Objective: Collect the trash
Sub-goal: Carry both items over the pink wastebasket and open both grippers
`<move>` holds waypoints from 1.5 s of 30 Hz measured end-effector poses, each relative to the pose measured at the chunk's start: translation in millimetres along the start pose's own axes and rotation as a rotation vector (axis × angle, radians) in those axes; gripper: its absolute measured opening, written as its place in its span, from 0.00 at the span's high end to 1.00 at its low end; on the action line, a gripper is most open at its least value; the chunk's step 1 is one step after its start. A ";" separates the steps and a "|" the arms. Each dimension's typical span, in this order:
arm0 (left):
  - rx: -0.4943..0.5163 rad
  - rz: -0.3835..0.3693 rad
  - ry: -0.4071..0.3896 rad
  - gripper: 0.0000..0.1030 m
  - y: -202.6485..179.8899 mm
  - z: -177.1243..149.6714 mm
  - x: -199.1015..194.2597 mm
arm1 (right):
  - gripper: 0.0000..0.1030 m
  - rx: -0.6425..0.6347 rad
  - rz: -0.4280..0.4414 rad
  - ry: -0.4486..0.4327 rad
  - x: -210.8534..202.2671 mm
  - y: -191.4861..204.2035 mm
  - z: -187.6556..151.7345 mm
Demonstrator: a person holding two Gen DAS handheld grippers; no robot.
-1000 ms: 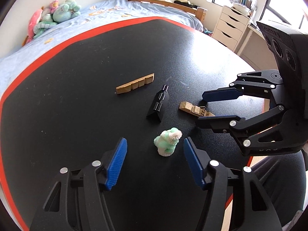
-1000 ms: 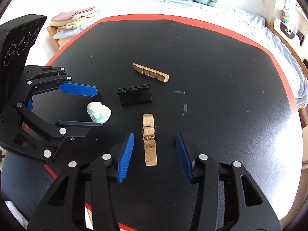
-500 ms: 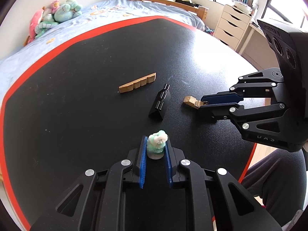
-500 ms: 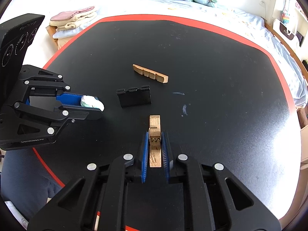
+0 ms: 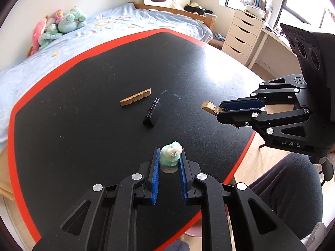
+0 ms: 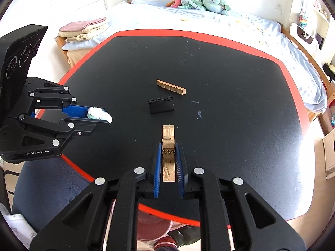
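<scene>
Trash on the black table comes to 4 small pieces, and 2 of them are already gripped. A fluffy green and white ball sits clamped between the blue pads of the left gripper, at 6 o'clock in the left wrist view; from the right wrist camera the same ball shows at 9 o'clock, clear of the tabletop. A wooden clothespin is pinched at its spring by the right gripper, whose pads are closed tight on it, at 6 o'clock in the right wrist view. 2 pieces lie on the table near the middle: a notched wooden strip at 12 o'clock and, just beside it, a black clip. A bed with stuffed toys stands beyond the table.
</scene>
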State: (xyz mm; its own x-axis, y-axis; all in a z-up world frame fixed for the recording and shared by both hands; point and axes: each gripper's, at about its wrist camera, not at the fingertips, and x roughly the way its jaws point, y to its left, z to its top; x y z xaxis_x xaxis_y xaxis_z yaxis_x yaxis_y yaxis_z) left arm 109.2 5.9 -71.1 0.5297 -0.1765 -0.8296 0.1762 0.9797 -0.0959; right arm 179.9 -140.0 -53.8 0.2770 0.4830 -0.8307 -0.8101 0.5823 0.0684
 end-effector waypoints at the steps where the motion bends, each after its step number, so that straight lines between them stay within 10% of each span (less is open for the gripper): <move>1: 0.005 -0.003 -0.003 0.84 -3.4 -1.8 -3.8 | 0.87 0.001 0.000 -0.004 -5.4 2.1 -2.7; 41: 0.035 -0.094 0.017 0.83 -89.7 -79.5 -49.4 | 0.87 0.078 0.060 0.004 -93.6 59.3 -122.1; 44: 0.040 -0.095 0.022 0.69 -88.8 -79.8 -49.0 | 0.83 0.072 0.065 0.011 -93.5 56.8 -123.3; 45: 0.041 -0.088 0.019 0.47 -88.7 -80.3 -49.5 | 0.60 0.071 0.054 0.015 -93.0 56.1 -123.6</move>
State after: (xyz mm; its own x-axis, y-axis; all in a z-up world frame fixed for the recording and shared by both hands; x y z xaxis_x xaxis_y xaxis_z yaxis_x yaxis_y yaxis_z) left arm 0.7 -64.6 -65.8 0.4953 -0.2597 -0.8290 0.2551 0.9557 -0.1470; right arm 44.9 -233.1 -41.1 0.2255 0.5053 -0.8329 -0.7847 0.6009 0.1521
